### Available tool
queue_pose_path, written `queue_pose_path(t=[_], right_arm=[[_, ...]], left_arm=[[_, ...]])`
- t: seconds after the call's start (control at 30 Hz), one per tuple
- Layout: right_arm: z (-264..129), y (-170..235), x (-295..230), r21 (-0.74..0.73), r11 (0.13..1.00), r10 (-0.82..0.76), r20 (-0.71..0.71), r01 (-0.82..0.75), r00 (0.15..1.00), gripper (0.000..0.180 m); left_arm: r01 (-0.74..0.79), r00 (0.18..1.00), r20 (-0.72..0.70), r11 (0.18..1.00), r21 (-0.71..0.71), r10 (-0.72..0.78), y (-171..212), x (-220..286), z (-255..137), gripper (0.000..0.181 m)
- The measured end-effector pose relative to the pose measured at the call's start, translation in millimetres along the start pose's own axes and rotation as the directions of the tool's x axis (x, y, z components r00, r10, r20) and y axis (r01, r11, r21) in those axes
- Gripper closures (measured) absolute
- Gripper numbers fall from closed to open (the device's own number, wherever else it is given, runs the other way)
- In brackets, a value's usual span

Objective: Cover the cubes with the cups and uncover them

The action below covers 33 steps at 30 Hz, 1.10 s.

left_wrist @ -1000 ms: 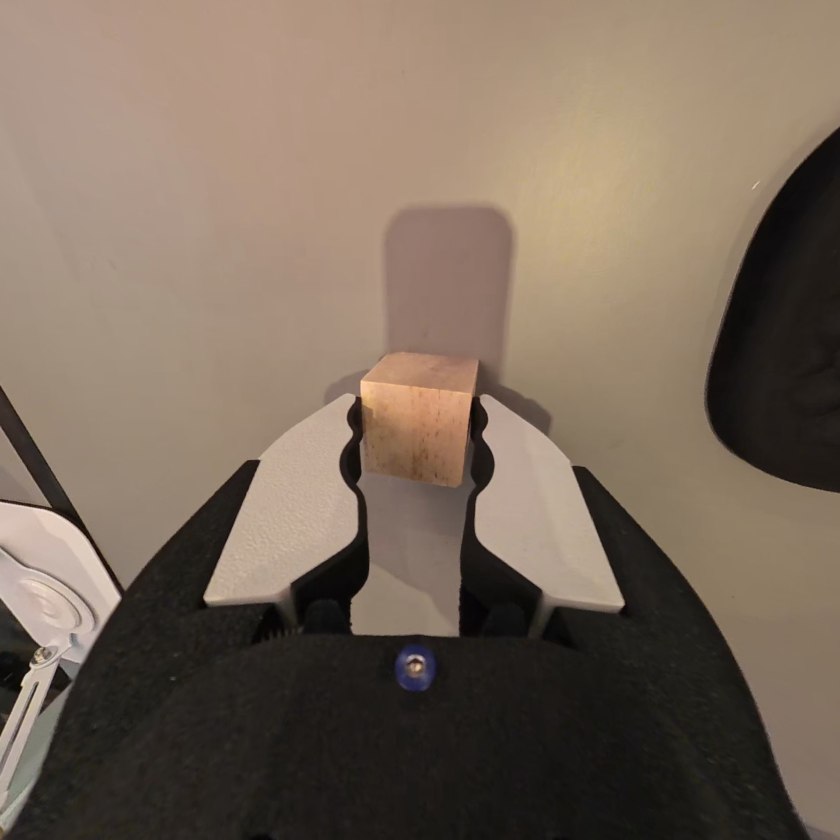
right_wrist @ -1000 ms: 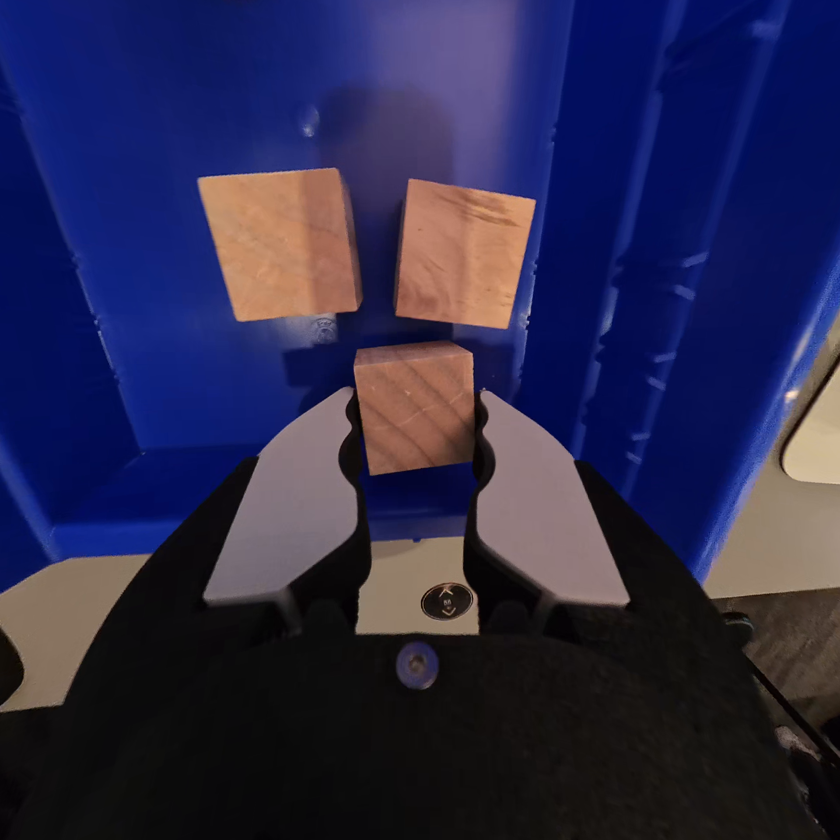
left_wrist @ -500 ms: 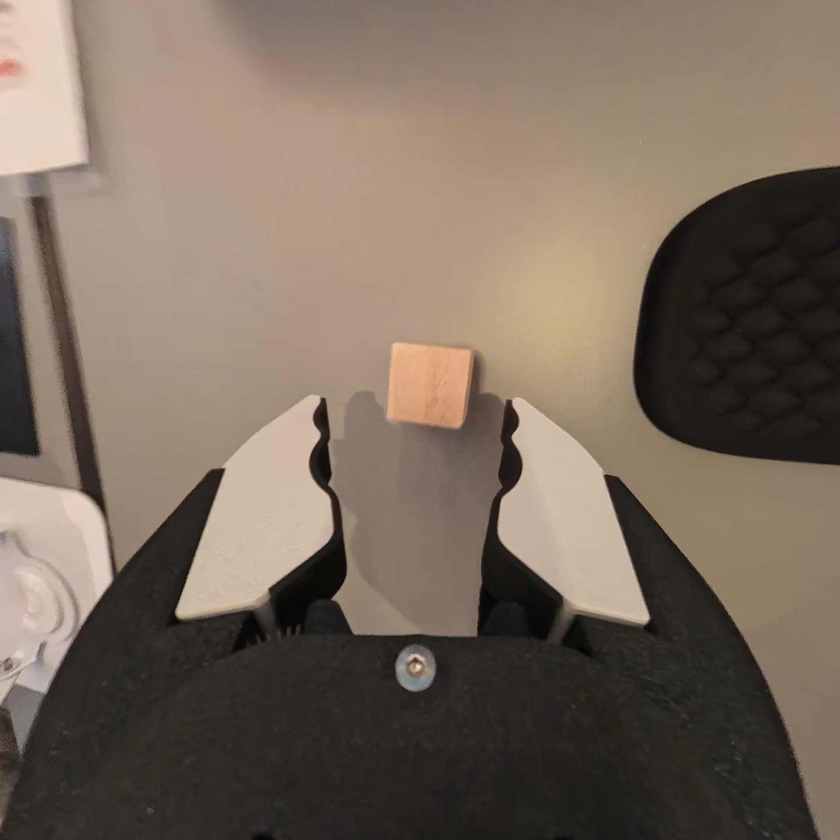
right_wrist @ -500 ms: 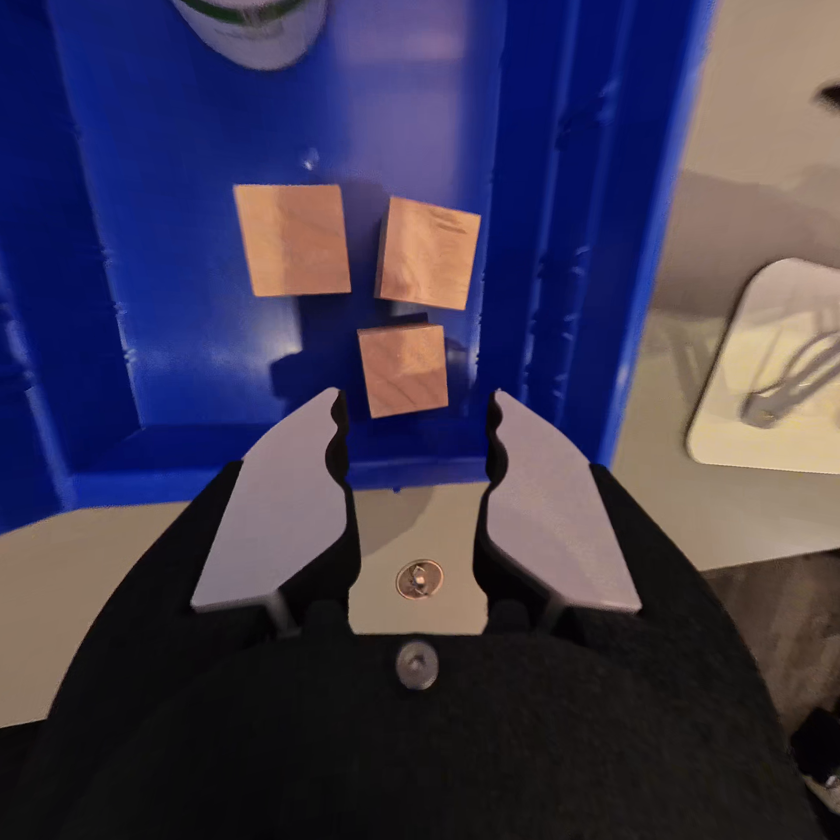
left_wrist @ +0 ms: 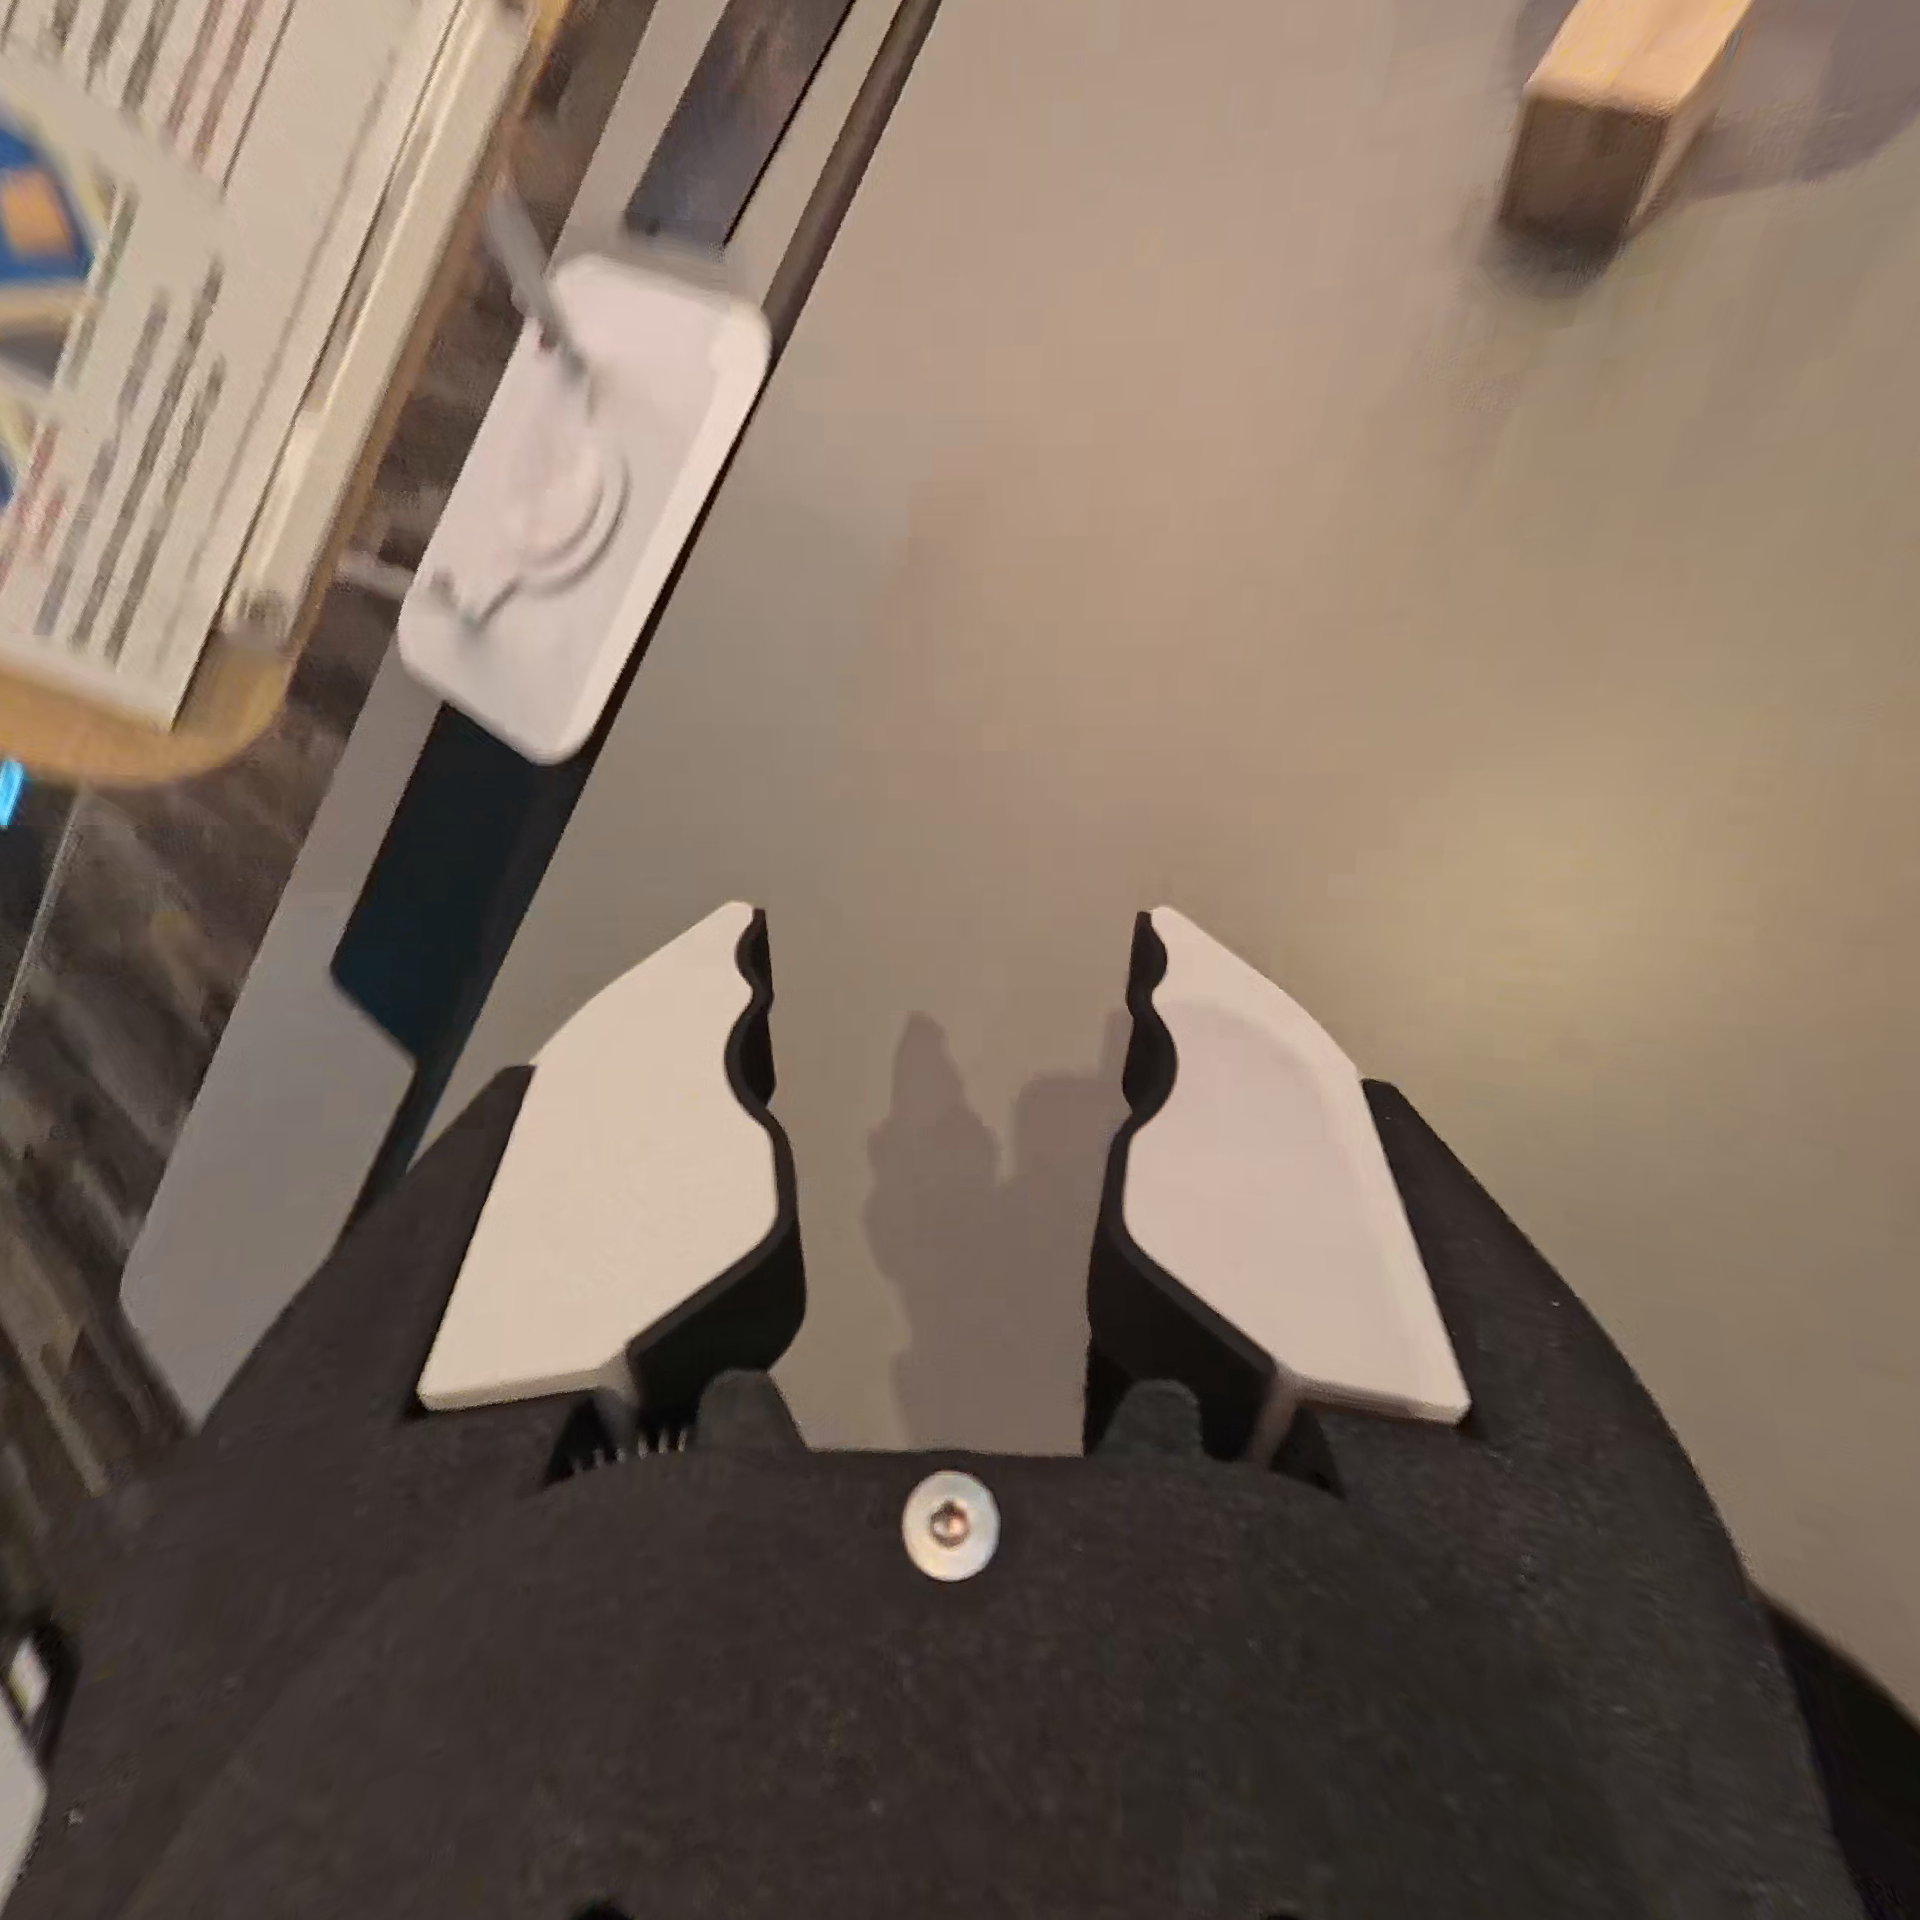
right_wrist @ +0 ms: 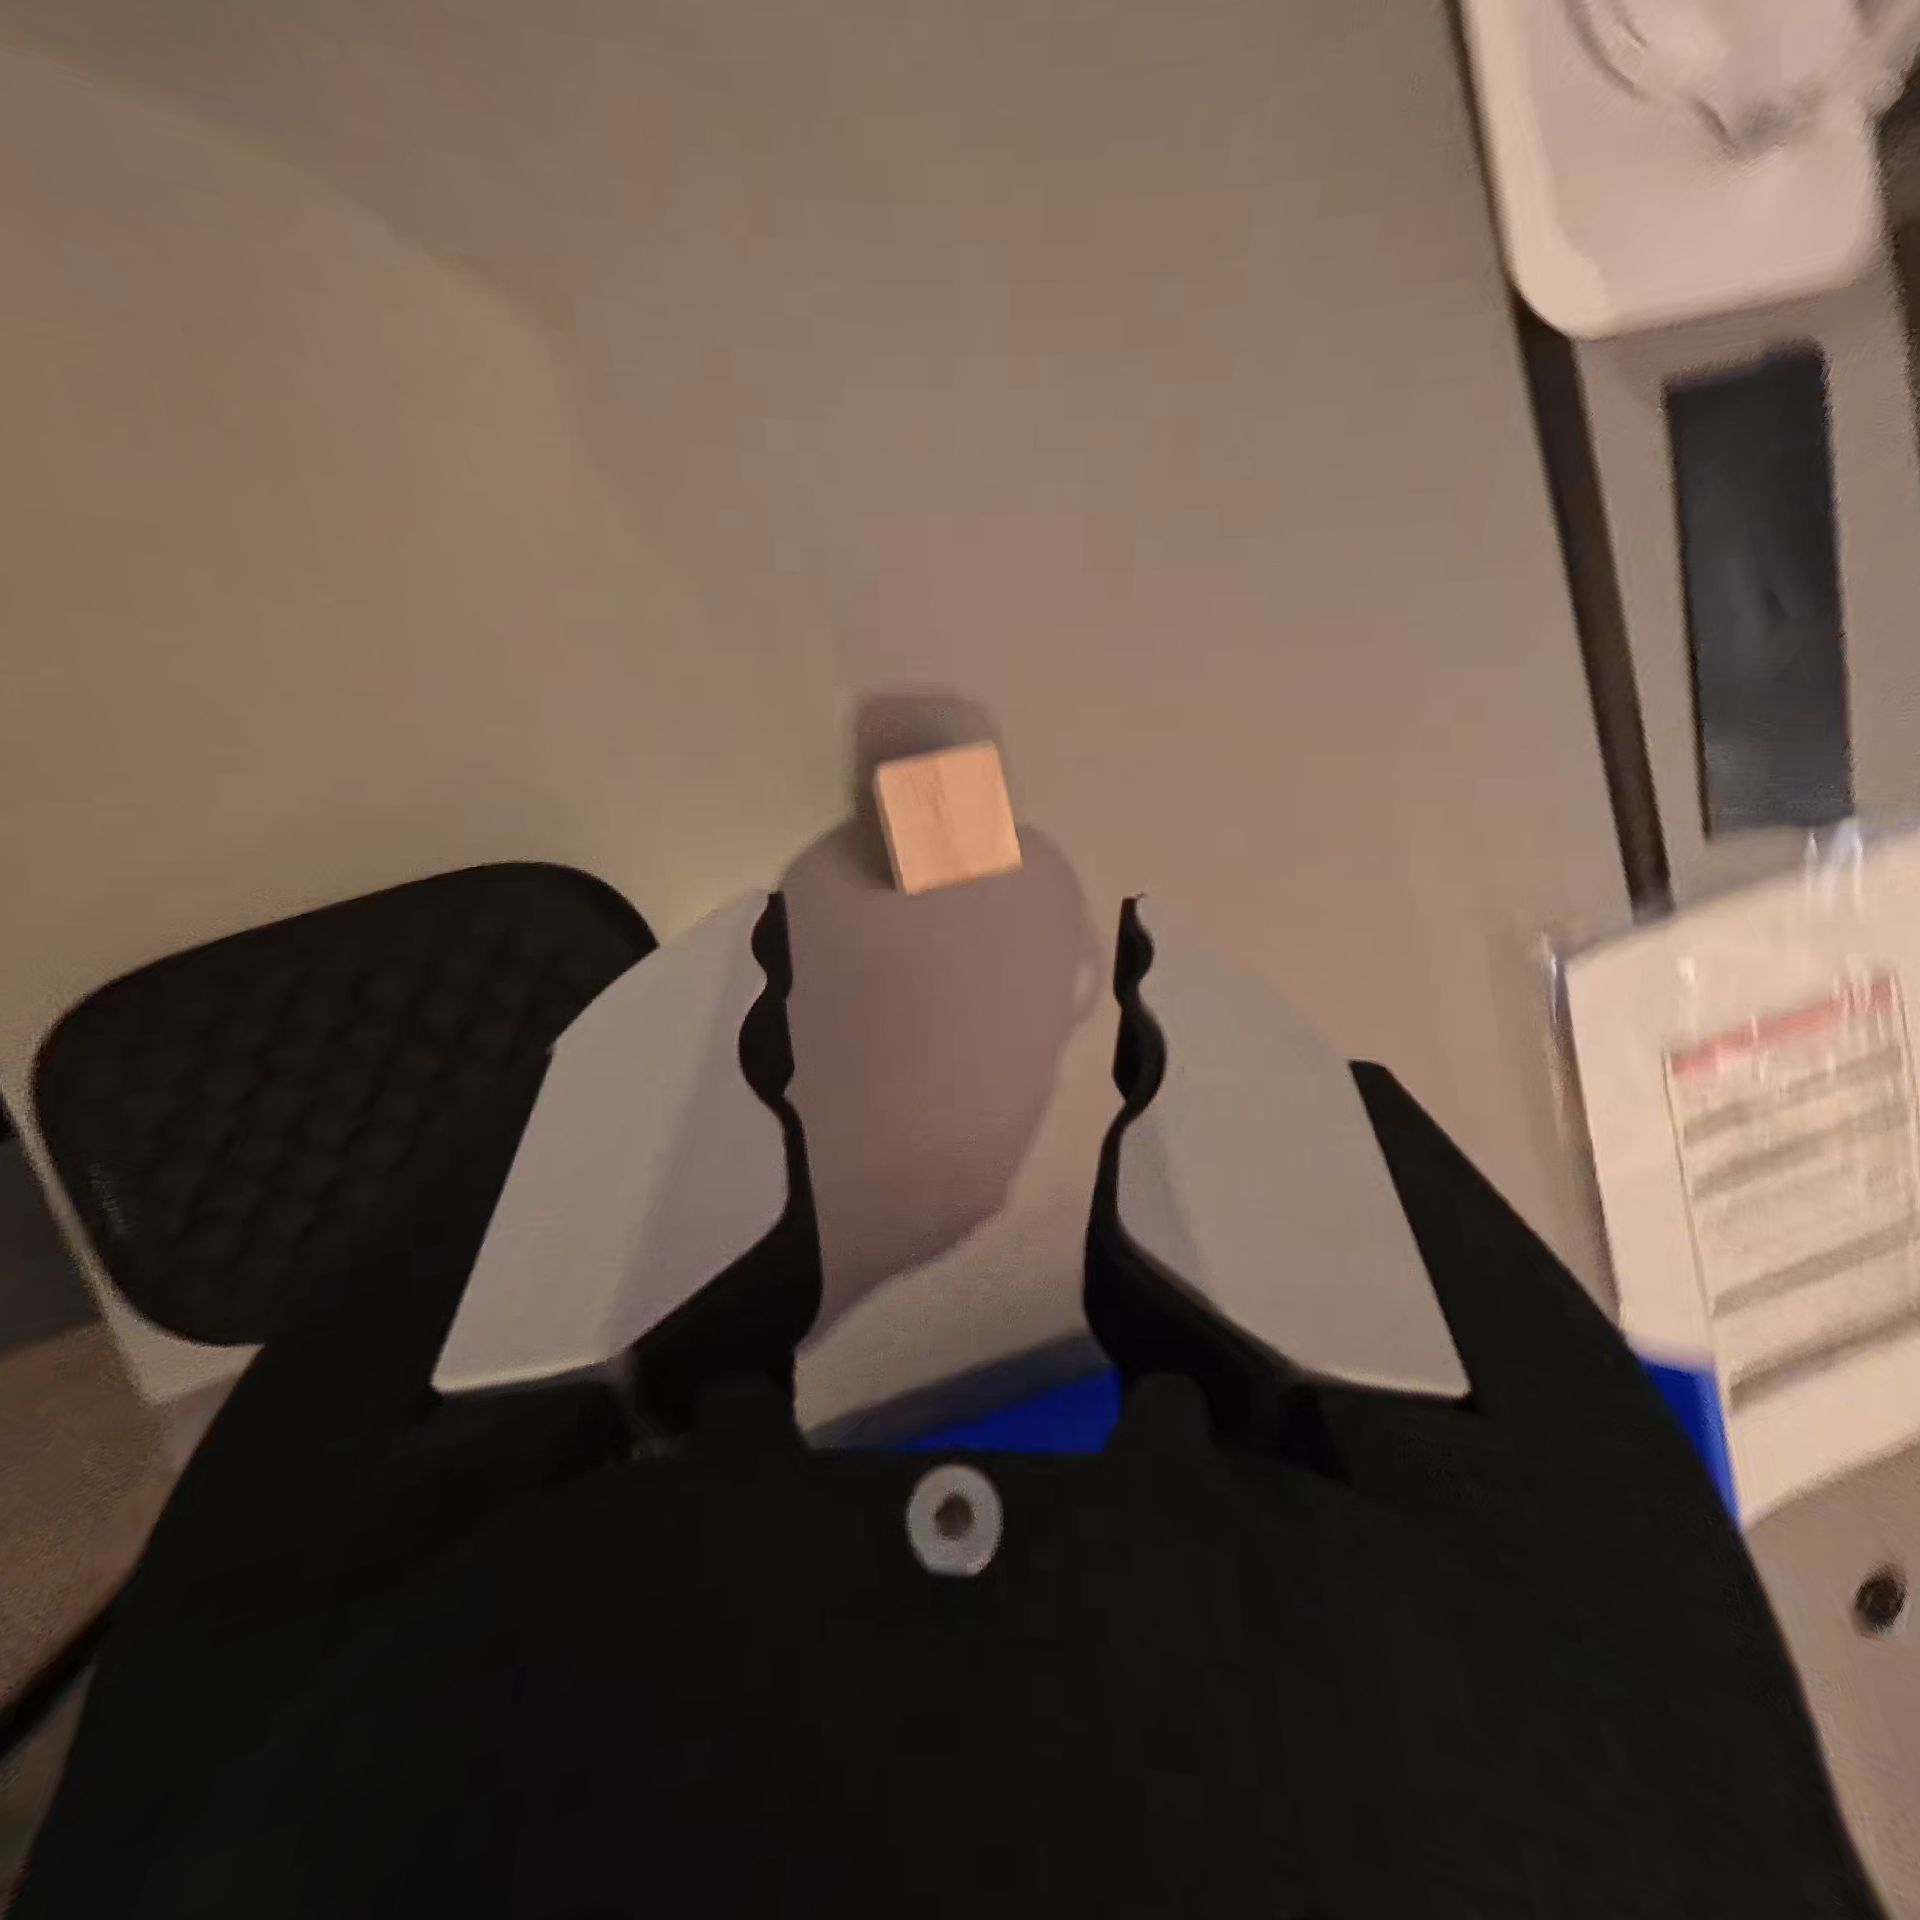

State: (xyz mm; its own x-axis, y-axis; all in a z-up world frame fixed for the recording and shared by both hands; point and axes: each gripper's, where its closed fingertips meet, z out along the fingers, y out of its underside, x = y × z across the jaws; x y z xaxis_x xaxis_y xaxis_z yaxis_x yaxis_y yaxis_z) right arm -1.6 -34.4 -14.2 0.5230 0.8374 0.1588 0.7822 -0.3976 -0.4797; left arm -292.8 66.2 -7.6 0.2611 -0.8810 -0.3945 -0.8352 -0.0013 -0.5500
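A wooden cube (left_wrist: 1605, 114) lies on the grey table (left_wrist: 1143, 571) at the top right of the left wrist view, far ahead of my left gripper (left_wrist: 951, 920), which is open and empty. In the right wrist view a wooden cube (right_wrist: 945, 823) lies on the table (right_wrist: 727, 416), just beyond the fingertips of my right gripper (right_wrist: 951, 909), which is open and empty above the table. No cup is in view. Both views are blurred by motion.
A white pad with a metal stand (left_wrist: 587, 499) sits at the table's left edge, next to a printed sheet on a wooden holder (left_wrist: 156, 364). In the right wrist view a black chair back (right_wrist: 312, 1112) is at left, a laminated sheet (right_wrist: 1766, 1174) at right, a blue bin edge (right_wrist: 997, 1423) below.
My left gripper let go of its cube on the table, opened and swung left away from it. My right gripper released a cube in the blue bin, opened and moved out over the table.
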Motion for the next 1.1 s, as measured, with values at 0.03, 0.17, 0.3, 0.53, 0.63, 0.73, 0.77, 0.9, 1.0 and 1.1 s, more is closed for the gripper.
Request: queue_pose_path(t=[0.03,0.17,0.3,0.53,0.63,0.73,0.77,0.9,1.0,1.1], right_arm=[[16.7,-4.5,-2.6,-0.018,0.998,-0.054,0.017,0.054,0.998,0.12],[78.3,4.2,-3.2,-0.155,0.976,-0.146,0.049,0.152,0.988,0.117],[112.7,27.2,-1.6,-0.256,0.953,-0.146,0.09,0.165,0.985,0.122],[130.0,41.4,-5.2,-0.286,0.945,-0.122,0.13,0.155,0.984,0.135],[121.8,32.7,-7.0,-0.246,0.96,-0.105,0.113,0.13,0.988,0.135],[81.9,16.7,3.0,-0.197,0.979,-0.061,-0.014,0.057,0.998,0.135],[59.2,10.2,8.0,-0.155,0.988,-0.02,-0.075,0.008,0.997,0.135],[-49.7,24.1,26.5,0.007,0.969,0.24,-0.271,-0.247,0.932,0.135],[-111.8,91.3,41.9,0.058,0.838,0.517,-0.403,-0.543,0.755,0.135],[-127.6,169.2,38.0,0.073,0.619,0.725,-0.435,-0.782,0.534,0.135]], left_arm=[[0.016,1.0,0.019,0.999,-0.032,-0.016,18.3,-6.5,-8.0,0.115],[0.058,0.996,0.071,0.988,-0.14,-0.048,82.4,-18.8,-35.7,0.114],[0.092,0.991,0.111,0.979,-0.179,-0.073,121.1,-22.3,-56.3,0.115],[0.155,0.983,0.123,0.973,-0.17,-0.136,151.6,-15.1,-60.7,0.118],[0.161,0.983,0.117,0.971,-0.177,-0.141,155.3,-14.6,-54.2,0.118],[0.171,0.982,0.101,0.974,-0.15,-0.157,147.3,-13.8,-46.7,0.12],[0.176,0.982,0.093,0.975,-0.136,-0.164,144.0,-11.5,-43.8,0.121],[0.132,0.989,0.078,0.986,-0.103,-0.125,136.6,0.5,-33.4,0.123],[0.092,0.992,0.091,0.993,-0.075,-0.085,131.1,5.7,-26.1,0.124],[0.066,0.994,0.09,0.996,-0.061,-0.06,124.9,9.8,-19.6,0.125]])
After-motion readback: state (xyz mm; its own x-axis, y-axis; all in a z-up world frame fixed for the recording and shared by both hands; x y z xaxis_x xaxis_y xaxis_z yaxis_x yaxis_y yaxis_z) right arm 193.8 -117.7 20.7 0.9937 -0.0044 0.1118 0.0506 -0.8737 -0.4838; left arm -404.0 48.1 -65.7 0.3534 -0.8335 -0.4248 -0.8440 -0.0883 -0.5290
